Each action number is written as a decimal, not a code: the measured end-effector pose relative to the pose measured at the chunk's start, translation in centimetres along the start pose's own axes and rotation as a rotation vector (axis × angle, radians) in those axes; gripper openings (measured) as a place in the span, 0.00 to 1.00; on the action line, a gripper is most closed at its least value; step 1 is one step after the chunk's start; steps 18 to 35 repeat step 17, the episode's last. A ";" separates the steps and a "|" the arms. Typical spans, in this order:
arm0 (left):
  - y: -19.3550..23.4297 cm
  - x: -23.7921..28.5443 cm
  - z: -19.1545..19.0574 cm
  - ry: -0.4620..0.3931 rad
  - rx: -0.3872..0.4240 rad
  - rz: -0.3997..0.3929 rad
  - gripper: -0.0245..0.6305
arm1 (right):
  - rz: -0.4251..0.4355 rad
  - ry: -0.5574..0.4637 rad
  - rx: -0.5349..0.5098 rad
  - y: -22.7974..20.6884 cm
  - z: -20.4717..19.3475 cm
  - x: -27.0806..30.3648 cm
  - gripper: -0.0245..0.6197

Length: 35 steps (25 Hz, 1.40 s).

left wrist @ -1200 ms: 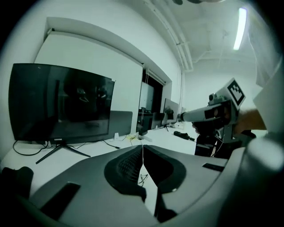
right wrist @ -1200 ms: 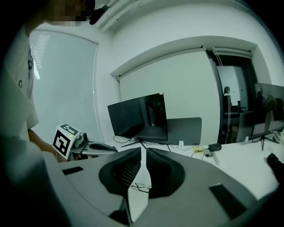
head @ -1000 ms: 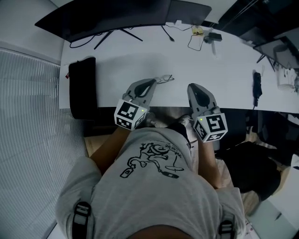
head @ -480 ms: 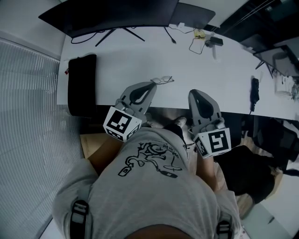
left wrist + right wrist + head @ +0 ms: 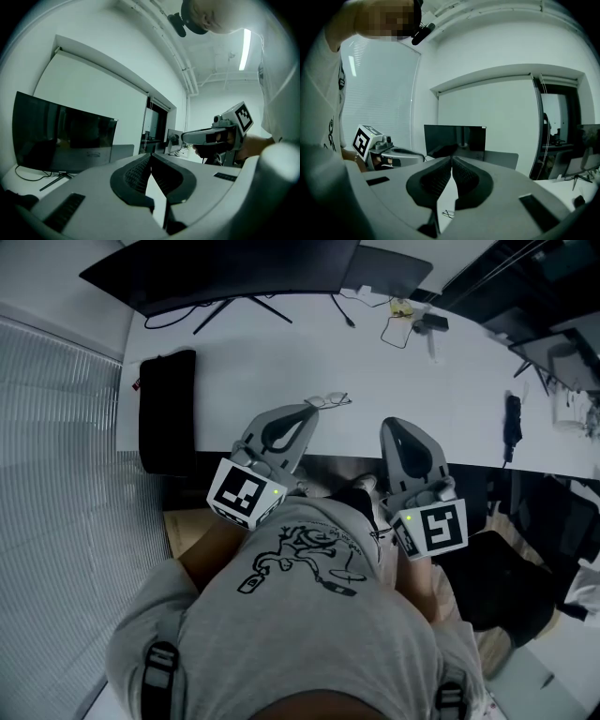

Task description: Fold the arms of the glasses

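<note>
Left gripper [image 5: 312, 411]: jaws clenched together, nothing between them; held near level over the near edge of the white table [image 5: 281, 352], forearm close to the torso. Right gripper [image 5: 395, 425]: likewise clenched and empty, alongside. Glasses [image 5: 329, 400] lie on the table by the left gripper's tip, in neither gripper

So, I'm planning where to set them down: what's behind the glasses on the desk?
Behind the glasses lies bare white desk, then the monitor on its stand legs. The desk beneath the monitor screen is covered, so unseen.
</note>
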<state>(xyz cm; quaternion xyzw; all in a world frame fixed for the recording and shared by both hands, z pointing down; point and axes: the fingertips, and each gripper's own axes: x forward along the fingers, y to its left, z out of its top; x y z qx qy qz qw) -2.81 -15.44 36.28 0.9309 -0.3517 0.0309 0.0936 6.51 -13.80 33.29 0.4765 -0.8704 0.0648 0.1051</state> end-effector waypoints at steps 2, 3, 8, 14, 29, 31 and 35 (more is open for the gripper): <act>0.0 0.0 0.2 0.000 0.013 -0.001 0.07 | 0.006 -0.005 -0.004 0.2 0.2 0.0 0.06; 0.0 0.0 0.2 0.000 0.015 -0.001 0.07 | 0.010 -0.007 -0.005 0.2 0.2 0.0 0.06; -0.1 0.0 0.2 -0.005 0.021 0.008 0.07 | 0.002 -0.007 -0.017 0.1 0.3 -0.1 0.06; -0.2 0.1 -0.2 0.010 0.017 0.005 0.07 | 0.002 -0.002 -0.018 0.0 0.1 -0.1 0.06; -0.3 0.1 -0.1 0.012 0.018 0.002 0.07 | 0.006 -0.003 -0.021 -0.1 0.1 -0.1 0.06; -0.3 0.1 -0.1 0.012 0.018 0.002 0.07 | 0.006 -0.003 -0.021 -0.1 0.1 -0.1 0.06; -0.3 0.1 -0.1 0.012 0.018 0.002 0.07 | 0.006 -0.003 -0.021 -0.1 0.1 -0.1 0.06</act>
